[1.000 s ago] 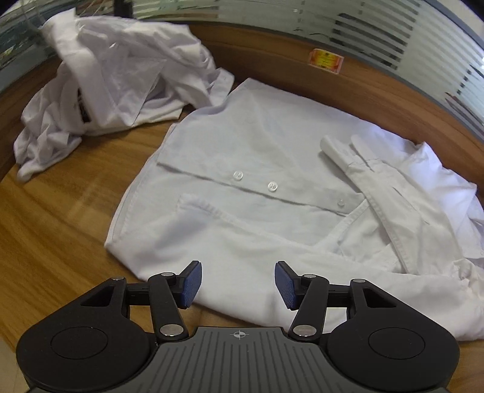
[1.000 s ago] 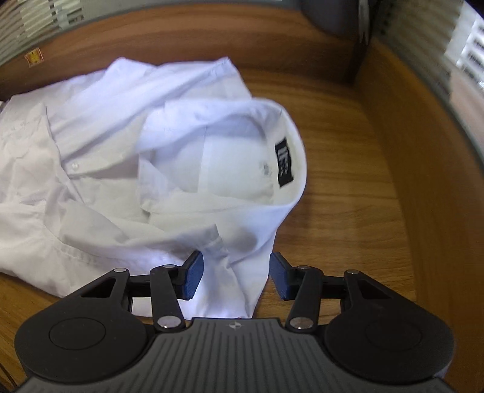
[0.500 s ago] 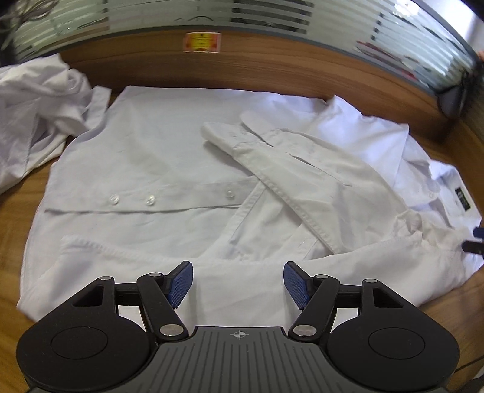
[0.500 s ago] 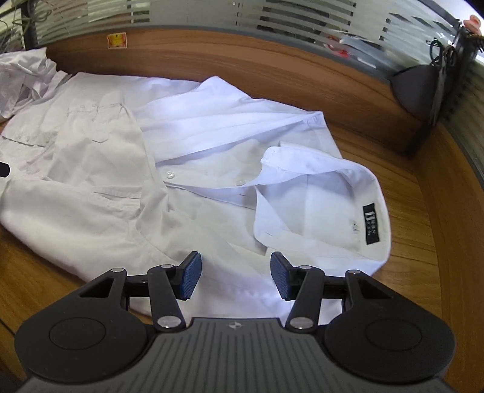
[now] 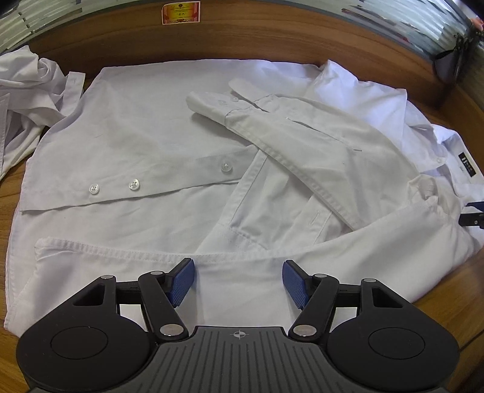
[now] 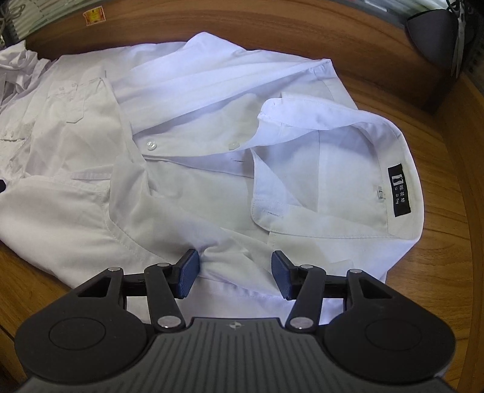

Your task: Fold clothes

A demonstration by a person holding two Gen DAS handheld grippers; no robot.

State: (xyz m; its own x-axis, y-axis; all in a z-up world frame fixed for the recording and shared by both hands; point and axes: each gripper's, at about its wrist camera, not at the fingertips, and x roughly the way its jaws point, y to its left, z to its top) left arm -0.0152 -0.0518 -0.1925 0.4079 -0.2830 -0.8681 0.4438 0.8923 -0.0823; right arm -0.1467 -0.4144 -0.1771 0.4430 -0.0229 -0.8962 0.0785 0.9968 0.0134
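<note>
Bright, even daylight, soft shadows, sharp focus throughout, with strong fisheye bending toward the edges.

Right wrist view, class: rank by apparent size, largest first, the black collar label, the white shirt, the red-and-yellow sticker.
1. White shirt, spanning most of the wooden table.
2. Black collar label.
3. Red-and-yellow sticker, though it sits farther from the camera, so its true size against the label is unsure.
</note>
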